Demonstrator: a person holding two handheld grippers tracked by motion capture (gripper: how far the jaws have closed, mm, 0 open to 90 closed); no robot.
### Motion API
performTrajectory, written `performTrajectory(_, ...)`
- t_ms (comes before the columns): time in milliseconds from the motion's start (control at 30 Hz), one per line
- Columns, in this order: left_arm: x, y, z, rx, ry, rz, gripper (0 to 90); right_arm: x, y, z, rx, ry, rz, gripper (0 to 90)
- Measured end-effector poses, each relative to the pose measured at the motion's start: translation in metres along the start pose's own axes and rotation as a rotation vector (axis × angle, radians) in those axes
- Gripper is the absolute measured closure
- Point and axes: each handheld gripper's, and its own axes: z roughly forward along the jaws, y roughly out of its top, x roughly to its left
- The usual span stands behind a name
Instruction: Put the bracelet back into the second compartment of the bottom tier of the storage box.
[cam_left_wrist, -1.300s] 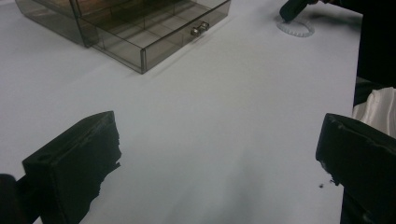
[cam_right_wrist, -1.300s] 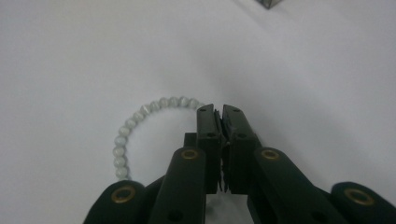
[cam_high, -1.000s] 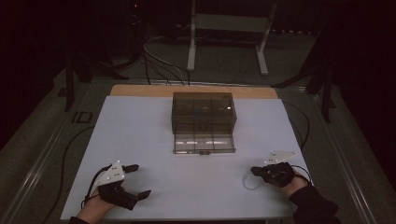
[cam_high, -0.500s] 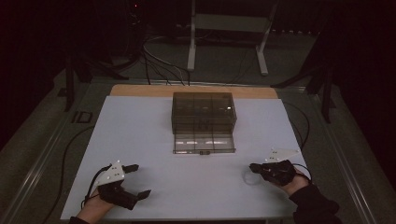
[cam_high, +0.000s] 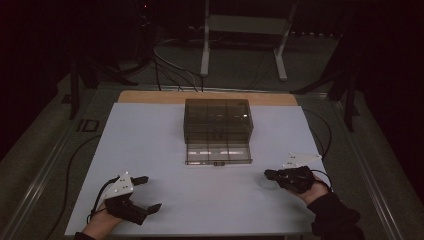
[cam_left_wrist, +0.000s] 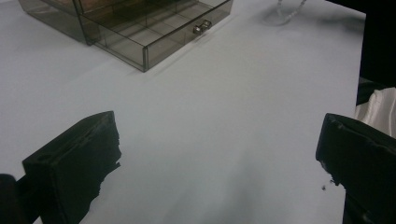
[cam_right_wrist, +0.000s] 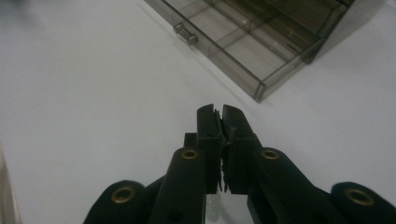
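Observation:
A smoky see-through drawer box (cam_high: 218, 117) stands mid-table, and its bottom drawer (cam_high: 218, 154) is pulled out toward me; its small knob (cam_left_wrist: 201, 27) faces the front. My right gripper (cam_high: 269, 175) hovers just above the white table at the front right, jaws pressed together (cam_right_wrist: 218, 112). A pale beaded string (cam_left_wrist: 284, 10) hangs from it and its loop rests on the table; a bit of it shows under the jaws (cam_right_wrist: 212, 207). Over the front left of the table, my left gripper (cam_high: 151, 192) is open and holds nothing (cam_left_wrist: 219, 135).
A white sheet (cam_high: 165, 140) covers the table, with a strip of wood (cam_high: 150, 96) bare at the far edge. Cables (cam_high: 75, 165) trail over the floor on the left and behind. A metal stand (cam_high: 240, 30) rises beyond the table.
My right gripper has risen a little, still shut, and the string's loop on the table beside it has shrunk. The left gripper and the drawer box are as before.

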Motion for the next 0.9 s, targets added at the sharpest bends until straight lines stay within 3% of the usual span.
performTrajectory(500,0.000,0.000,0.000,0.002,-0.001,0.001,0.0,0.002,0.023,0.002,-0.042,0.001,-0.019,87.8)
performTrajectory(900,0.000,0.000,0.000,-0.002,-0.002,-0.001,0.0,0.004,0.049,0.001,-0.080,0.000,-0.075,87.8)
